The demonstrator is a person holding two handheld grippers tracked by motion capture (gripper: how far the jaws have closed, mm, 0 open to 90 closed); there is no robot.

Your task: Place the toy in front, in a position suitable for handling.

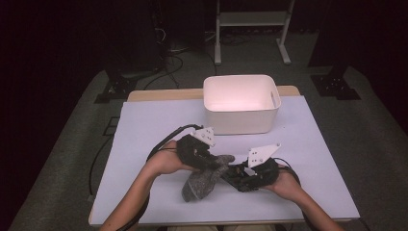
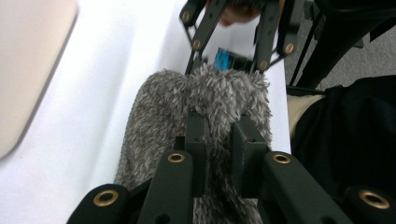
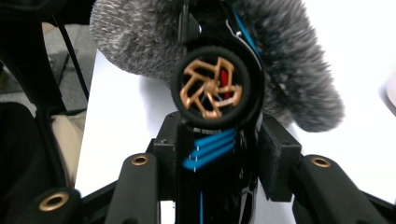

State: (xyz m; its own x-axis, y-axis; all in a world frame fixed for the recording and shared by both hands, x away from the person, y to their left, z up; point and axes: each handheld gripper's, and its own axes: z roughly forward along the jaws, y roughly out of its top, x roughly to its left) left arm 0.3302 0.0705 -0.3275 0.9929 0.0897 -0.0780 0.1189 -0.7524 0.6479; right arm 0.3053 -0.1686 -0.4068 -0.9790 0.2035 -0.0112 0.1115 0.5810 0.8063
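Nearest the person, the left gripper [image 1: 204,156] has its jaws clamped on a fuzzy grey sock [image 1: 202,180], pinching its opening. At its three o'clock, the right gripper [image 1: 240,177] grips a black toy car [image 3: 217,140] with blue stripes, nose at the sock's mouth. They look to be stuffing the car in; next it needs pushing deeper. At twelve o'clock, farther up the worktop [image 1: 154,125], sits a white bin [image 1: 240,103].

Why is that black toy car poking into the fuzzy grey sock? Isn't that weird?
Yes, that is the odd bit. The right gripper clamps a black toy car with blue stripes and a copper wheel, nose-first into the fluffy grey sock. The left gripper pinches the sock's fabric. The white bin sits undisturbed behind.
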